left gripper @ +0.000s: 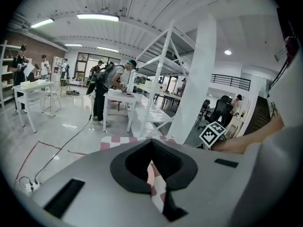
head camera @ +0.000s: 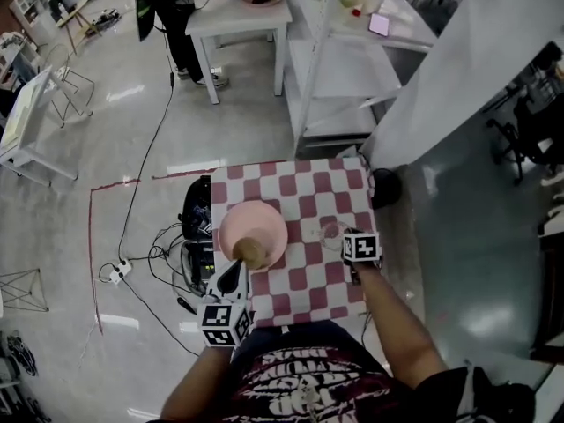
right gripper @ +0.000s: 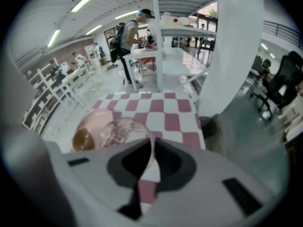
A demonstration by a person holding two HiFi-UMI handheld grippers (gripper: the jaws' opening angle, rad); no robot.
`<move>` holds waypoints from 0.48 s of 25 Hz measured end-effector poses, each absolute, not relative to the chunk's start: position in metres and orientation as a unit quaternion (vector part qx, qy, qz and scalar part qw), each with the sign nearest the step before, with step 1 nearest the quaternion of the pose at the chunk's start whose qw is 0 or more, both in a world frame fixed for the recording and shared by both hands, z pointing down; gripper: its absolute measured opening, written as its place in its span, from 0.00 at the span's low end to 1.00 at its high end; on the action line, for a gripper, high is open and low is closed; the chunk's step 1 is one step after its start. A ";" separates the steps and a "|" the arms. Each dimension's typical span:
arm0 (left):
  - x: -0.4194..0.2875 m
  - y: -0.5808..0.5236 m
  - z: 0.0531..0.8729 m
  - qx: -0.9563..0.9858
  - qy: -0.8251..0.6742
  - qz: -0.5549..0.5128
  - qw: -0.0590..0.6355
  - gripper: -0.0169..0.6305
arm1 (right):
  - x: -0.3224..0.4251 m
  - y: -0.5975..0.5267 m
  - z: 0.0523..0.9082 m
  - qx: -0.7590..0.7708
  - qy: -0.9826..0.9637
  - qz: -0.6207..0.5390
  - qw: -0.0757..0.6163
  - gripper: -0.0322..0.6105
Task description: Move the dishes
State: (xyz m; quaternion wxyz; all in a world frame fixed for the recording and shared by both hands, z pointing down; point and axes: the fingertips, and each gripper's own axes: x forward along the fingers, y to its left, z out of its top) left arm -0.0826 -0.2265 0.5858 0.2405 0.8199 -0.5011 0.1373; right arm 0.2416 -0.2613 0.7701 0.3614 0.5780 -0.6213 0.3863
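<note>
A small table with a red-and-white checked cloth [head camera: 300, 183] bears a pink plate [head camera: 256, 223]. A brown cup [head camera: 253, 252] sits on the plate's near edge, and both also show in the right gripper view, plate [right gripper: 92, 119] and cup [right gripper: 81, 138]. My left gripper [head camera: 236, 270] hovers at the plate's near rim just beside the cup. Its jaws [left gripper: 152, 167] are together with only a thin slit and nothing seen in it. To the plate's right, my right gripper [head camera: 345, 239] is shut on the wall of a clear glass [head camera: 333, 233], which fills the space before its jaws [right gripper: 150, 150] as a patterned glass [right gripper: 118, 129].
Cables and a power strip [head camera: 119, 271] lie on the floor left of the table, beside a black box [head camera: 196, 227]. A white column [head camera: 458, 69] and a shelf frame [head camera: 344, 69] stand behind the table. A person stands at a white table [head camera: 238, 16] further back.
</note>
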 end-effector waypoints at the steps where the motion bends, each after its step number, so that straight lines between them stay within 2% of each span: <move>1: -0.077 -0.228 0.584 0.821 -0.499 0.137 0.241 0.06 | 0.251 -0.259 0.773 0.582 -0.616 0.389 0.361 0.12; 12: -0.060 -0.217 0.605 0.793 -0.520 0.159 0.276 0.06 | 0.295 -0.251 0.820 0.572 -0.602 0.403 0.386 0.12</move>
